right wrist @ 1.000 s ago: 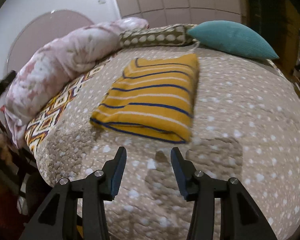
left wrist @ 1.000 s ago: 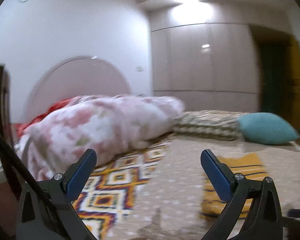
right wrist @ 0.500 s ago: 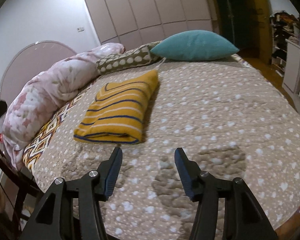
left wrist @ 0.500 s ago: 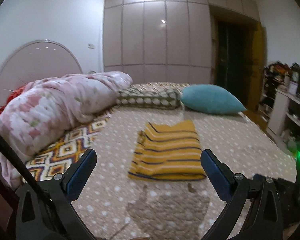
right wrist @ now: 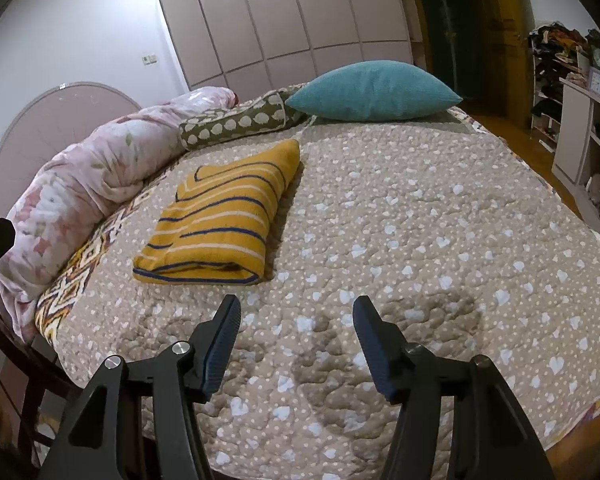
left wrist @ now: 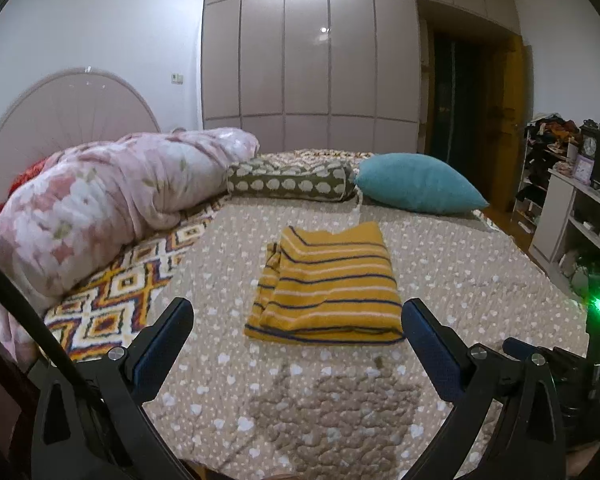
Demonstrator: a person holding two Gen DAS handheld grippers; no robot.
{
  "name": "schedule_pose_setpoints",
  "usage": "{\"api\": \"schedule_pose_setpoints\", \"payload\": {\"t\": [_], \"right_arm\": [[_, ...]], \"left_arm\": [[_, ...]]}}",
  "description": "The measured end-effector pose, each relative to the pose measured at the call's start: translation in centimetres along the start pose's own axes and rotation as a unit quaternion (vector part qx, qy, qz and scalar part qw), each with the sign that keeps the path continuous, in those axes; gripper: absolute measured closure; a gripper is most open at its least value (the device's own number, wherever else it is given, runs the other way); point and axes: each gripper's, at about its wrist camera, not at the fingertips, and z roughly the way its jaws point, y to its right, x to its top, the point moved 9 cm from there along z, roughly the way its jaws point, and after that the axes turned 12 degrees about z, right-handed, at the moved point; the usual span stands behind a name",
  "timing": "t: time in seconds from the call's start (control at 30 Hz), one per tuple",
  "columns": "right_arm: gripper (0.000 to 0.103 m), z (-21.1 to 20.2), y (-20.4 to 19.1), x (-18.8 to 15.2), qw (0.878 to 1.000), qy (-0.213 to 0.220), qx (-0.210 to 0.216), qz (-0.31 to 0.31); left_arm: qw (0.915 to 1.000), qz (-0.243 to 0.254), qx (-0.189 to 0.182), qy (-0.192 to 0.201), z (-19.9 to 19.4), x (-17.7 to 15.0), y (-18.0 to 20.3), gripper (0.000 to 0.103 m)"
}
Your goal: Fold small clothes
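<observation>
A folded yellow garment with blue and white stripes [left wrist: 326,284] lies flat on the beige dotted bedspread [left wrist: 480,280], seen also in the right wrist view as the same garment [right wrist: 224,216] to the left of centre. My left gripper [left wrist: 296,320] stands wide open just short of the garment's near edge, with nothing between its fingers. My right gripper [right wrist: 296,312] hovers over bare bedspread [right wrist: 440,220] to the right of the garment; its jaws are opening and hold nothing.
A rolled floral duvet [left wrist: 112,196] lies along the left side, with a patterned bolster [left wrist: 288,182] and a teal pillow [left wrist: 416,188] behind the garment. A rounded headboard [left wrist: 68,108] stands at left, wardrobe doors [left wrist: 308,64] behind, white shelves [left wrist: 580,216] at right. A dark chair frame [right wrist: 4,320] stands beside the bed.
The left view swung right from the duvet to face the garment. The right gripper pulled back from the garment and its jaws spread wider.
</observation>
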Motion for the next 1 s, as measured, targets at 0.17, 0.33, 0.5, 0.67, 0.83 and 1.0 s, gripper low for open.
{"api": "schedule_pose_setpoints", "payload": {"t": [0.17, 0.33, 0.5, 0.67, 0.83, 1.0], "right_arm": [[0.039, 0.6, -0.2, -0.5, 1.000, -0.008, -0.015, -0.011], [0.037, 1.3, 0.2, -1.0, 0.999, -0.018, -0.034, -0.012], [0.037, 1.5, 0.6, -1.1, 0.998, -0.017, -0.060, -0.021], [0.036, 1.5, 1.7, -1.0, 0.993, -0.008, -0.117, -0.031], [0.034, 1.7, 2.6, -1.0, 0.987, -0.010, -0.154, -0.039], [0.033, 1.8, 3.0, -1.2, 0.985, -0.015, -0.169, -0.035]], "left_arm": [[0.9995, -0.003, 0.001, -0.031, 1.2, -1.4, -0.4, 0.000], [0.9985, 0.012, 0.009, -0.053, 2.3, -2.7, -0.1, 0.000], [0.9978, 0.022, 0.007, -0.062, 2.7, -3.3, 0.6, 0.000], [0.9964, 0.036, 0.000, -0.077, 3.3, -4.2, 1.5, 0.000], [0.9946, 0.036, -0.006, -0.097, 4.2, -5.2, 1.8, 0.000], [0.9939, 0.036, -0.012, -0.104, 4.4, -5.6, 2.0, 0.000]]}}
